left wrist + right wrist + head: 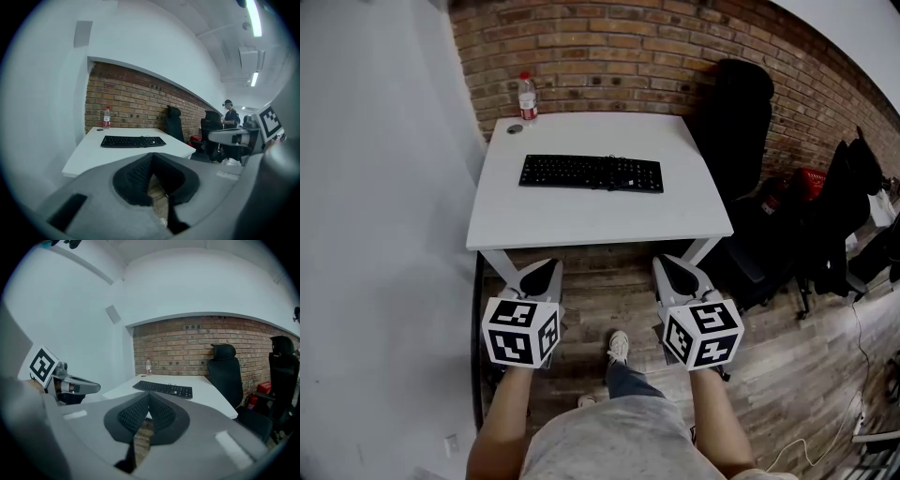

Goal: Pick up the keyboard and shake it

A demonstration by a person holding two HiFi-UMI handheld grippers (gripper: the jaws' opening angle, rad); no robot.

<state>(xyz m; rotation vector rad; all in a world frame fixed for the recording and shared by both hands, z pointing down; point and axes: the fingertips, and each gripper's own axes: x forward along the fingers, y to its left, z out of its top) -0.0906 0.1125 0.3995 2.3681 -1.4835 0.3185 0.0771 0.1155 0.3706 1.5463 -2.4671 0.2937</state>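
A black keyboard (592, 173) lies flat across the middle of the white table (591, 220), its cable bunched at its near edge. It also shows in the left gripper view as the keyboard (133, 141) and in the right gripper view as the keyboard (163, 388). My left gripper (542, 271) and right gripper (674, 269) hang side by side just in front of the table's near edge, well short of the keyboard. Both are shut with nothing between the jaws. The left gripper (152, 159) and right gripper (149, 398) point toward the table.
A water bottle (527, 97) and a small dark cap (515, 129) stand at the table's far left corner by the brick wall. A black office chair (741, 117) sits to the right, with bags (802, 192) and more chairs beyond. A white wall lies left.
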